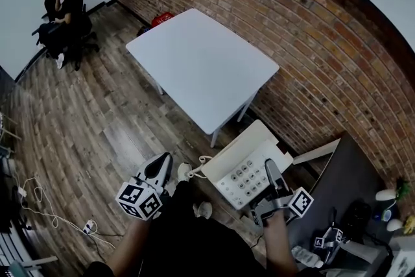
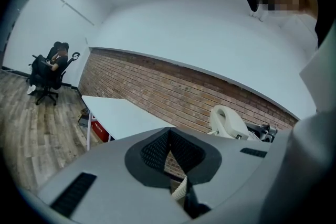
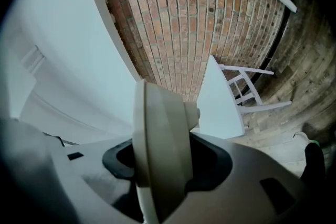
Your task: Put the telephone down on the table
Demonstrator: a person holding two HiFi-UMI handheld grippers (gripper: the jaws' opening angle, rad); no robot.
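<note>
Head view: right gripper point(image 1: 272, 178) holds the beige telephone point(image 1: 241, 168) in air, off the white tabletop point(image 1: 201, 61); left gripper point(image 1: 162, 168) is near it. Left gripper view: fingers point(image 2: 155, 152) together at the tips, w/ coiled cord point(image 2: 181, 189) in the gap behind. Right gripper view: fingers point(image 3: 210, 165) clamped on telephone's edge.

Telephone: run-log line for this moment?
telephone: held in right tool, not yet on table | left tool: shut, cord behind its tips

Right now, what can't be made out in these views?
- Head view: print on the keys of the telephone, too small.
- Head view: farthest leg of the table, under its top.
- Left gripper view: cord beyond the left gripper, behind its body.
- Right gripper view: telephone's face, edge-on in the right gripper.
</note>
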